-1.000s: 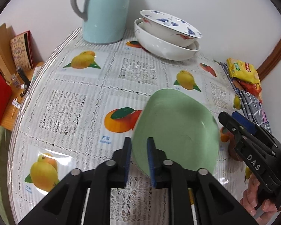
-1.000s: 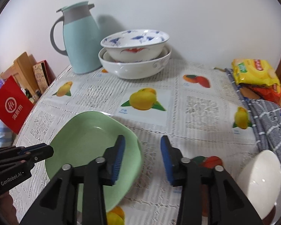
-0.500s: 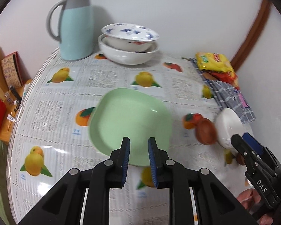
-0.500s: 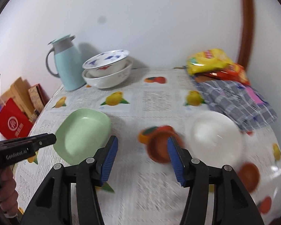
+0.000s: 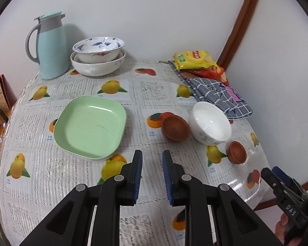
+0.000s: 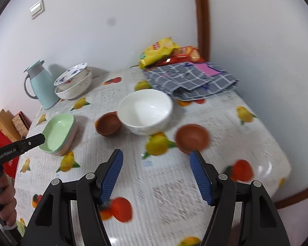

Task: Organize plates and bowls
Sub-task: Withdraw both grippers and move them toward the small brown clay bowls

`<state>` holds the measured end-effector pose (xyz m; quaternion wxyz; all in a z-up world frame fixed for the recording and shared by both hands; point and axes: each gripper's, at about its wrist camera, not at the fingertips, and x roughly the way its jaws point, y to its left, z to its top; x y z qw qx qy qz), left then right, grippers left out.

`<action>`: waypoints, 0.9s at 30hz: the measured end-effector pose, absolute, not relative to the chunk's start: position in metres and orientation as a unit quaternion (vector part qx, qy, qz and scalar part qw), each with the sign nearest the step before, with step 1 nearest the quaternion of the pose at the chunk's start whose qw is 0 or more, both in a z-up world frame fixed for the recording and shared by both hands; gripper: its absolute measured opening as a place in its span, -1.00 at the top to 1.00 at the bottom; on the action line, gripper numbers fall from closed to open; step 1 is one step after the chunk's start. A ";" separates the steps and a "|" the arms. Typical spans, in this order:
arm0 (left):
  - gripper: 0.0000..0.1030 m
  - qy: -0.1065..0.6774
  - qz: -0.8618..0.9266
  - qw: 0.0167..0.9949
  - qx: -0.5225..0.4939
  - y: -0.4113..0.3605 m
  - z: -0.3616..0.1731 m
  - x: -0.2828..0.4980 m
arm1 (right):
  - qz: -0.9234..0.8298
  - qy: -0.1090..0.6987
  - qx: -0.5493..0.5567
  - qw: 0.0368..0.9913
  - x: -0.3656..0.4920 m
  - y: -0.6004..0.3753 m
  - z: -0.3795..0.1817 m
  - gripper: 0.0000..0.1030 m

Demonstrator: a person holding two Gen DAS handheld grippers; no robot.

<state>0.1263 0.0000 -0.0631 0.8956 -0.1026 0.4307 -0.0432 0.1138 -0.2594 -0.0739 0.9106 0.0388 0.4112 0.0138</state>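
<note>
With the green plates (image 5: pixel 90 126) stacked, the empty right claw (image 6: pixel 156 176) has just been opening, probably for the brown bowl (image 6: pixel 192 137) at middle right.

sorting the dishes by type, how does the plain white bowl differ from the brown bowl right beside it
The plain white bowl is glossy and bright; the brown bowl is matte and terracotta-coloured. The white bowl is clearly wider and taller than the brown bowl. The white bowl carries a faint grey pattern low on its outer wall, while the brown bowl looks unpatterned. Both are round, empty and resting on the fruit-print tablecloth, close side by side.
</note>
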 end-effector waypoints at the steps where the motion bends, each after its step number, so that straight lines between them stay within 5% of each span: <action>1: 0.63 0.429 -0.043 0.897 -0.099 -0.003 -0.062 0.124 | 0.011 0.411 0.043 0.911 0.109 -0.265 -0.073 -0.30; 19: 0.63 0.460 -0.050 0.882 -0.084 -0.025 -0.059 0.118 | -0.009 0.386 0.074 0.919 0.075 -0.306 -0.075 -0.30; 23: 0.21 0.452 -0.042 0.886 -0.089 -0.026 -0.058 0.122 | -0.016 0.391 0.084 0.916 0.082 -0.316 -0.082 -0.30; 27: 0.19 0.449 -0.040 0.887 -0.096 -0.030 -0.062 0.134 | -0.017 0.402 0.091 0.911 0.093 -0.328 -0.092 -0.30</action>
